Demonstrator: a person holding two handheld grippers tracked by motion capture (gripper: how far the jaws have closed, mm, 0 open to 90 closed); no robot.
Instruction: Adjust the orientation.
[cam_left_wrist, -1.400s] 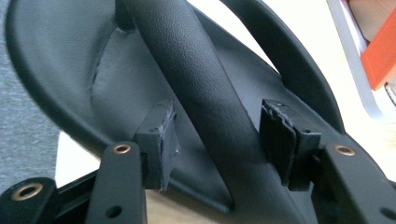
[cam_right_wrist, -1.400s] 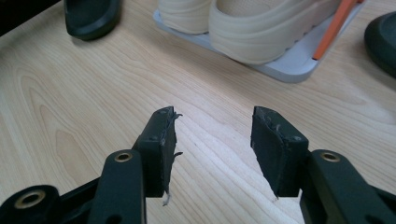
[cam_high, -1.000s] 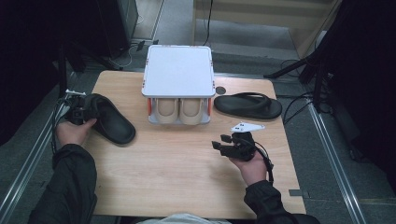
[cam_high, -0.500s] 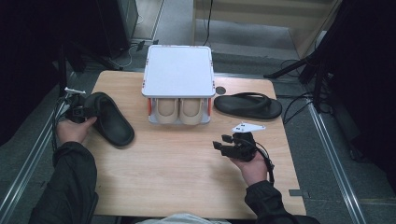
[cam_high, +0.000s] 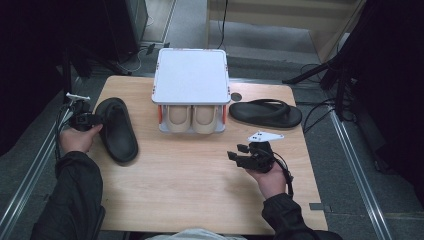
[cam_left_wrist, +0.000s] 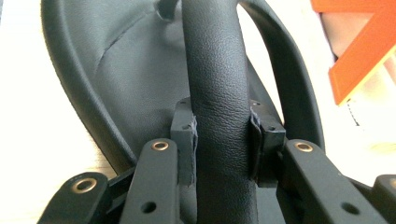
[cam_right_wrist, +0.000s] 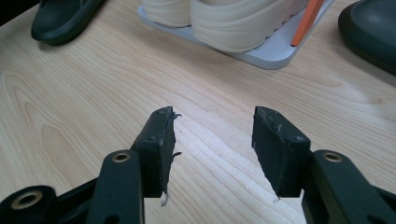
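Left gripper (cam_left_wrist: 223, 140): jaws had just closed onto the strap (cam_left_wrist: 219, 84) of the black slide sandal (cam_high: 117, 127), left of the white rack (cam_high: 190, 80). Lift squarely, keep grip centred. Right gripper (cam_right_wrist: 212, 140) jaws wide, empty.

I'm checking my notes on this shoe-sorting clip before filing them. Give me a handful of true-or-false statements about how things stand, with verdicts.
1. The left gripper is shut on the strap of the left sandal. True; its jaws have just been closing, with the strap between them.
2. The right gripper holds the right sandal. False: its jaws stand open over bare table, with nothing between them.
3. A pair of beige shoes sits on the lower level of the white rack. True.
4. Both black sandals lie on the same side of the rack. False: one lies on each side.
5. A black sandal lies on top of the rack. False: its top is bare.
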